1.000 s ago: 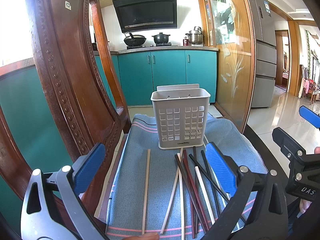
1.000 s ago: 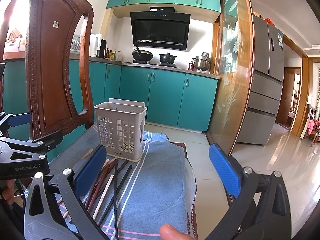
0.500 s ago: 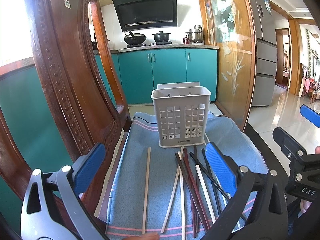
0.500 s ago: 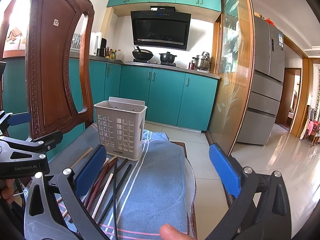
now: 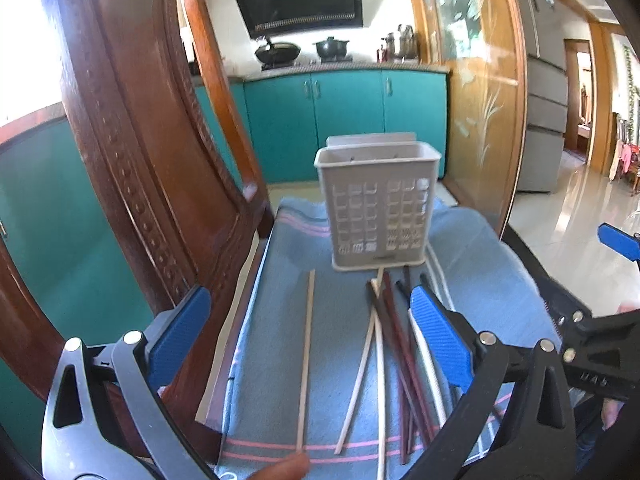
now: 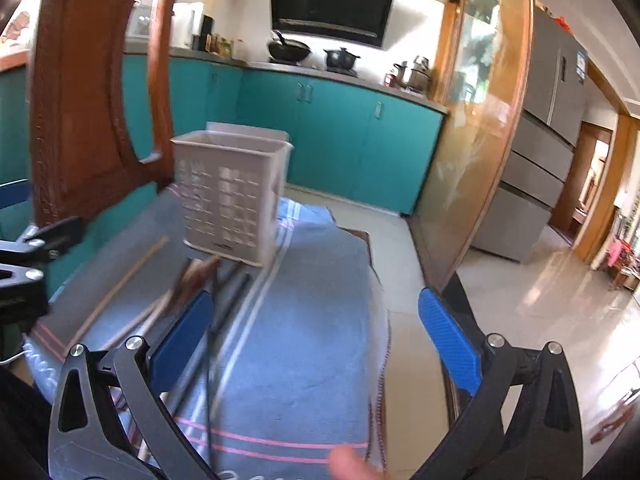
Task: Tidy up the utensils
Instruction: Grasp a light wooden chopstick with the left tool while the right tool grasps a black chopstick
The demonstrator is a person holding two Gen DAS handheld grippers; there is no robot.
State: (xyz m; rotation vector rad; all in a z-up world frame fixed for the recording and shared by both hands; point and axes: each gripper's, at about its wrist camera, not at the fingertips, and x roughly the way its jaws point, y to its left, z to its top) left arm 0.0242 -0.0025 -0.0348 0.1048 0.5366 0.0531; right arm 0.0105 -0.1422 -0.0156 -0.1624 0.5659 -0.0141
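Observation:
A pale perforated utensil basket (image 5: 378, 206) (image 6: 232, 196) stands upright at the far end of a blue towel (image 5: 344, 320) (image 6: 304, 320). In front of it lie several chopsticks: a lone light wooden one (image 5: 306, 356) to the left, and a crossed bundle of white, dark red and black ones (image 5: 400, 360) (image 6: 208, 292). My left gripper (image 5: 310, 344) hovers open above the chopsticks, nothing between its blue pads. My right gripper (image 6: 312, 344) is open too, over the towel's right half, with the bundle by its left finger (image 6: 180, 340).
A carved wooden chair back (image 5: 132, 152) (image 6: 96, 92) rises along the left of the towel. The towel's right edge (image 6: 380, 320) drops off to a tiled floor. A glass door panel (image 5: 480, 112) stands beyond. The right gripper's body (image 5: 600, 340) shows at the left wrist view's right edge.
Both grippers have tilted downward and shifted a little forward toward the basket and chopsticks; the right wrist view is blurred from motion. Both stay open. Chopsticks and basket have not moved.

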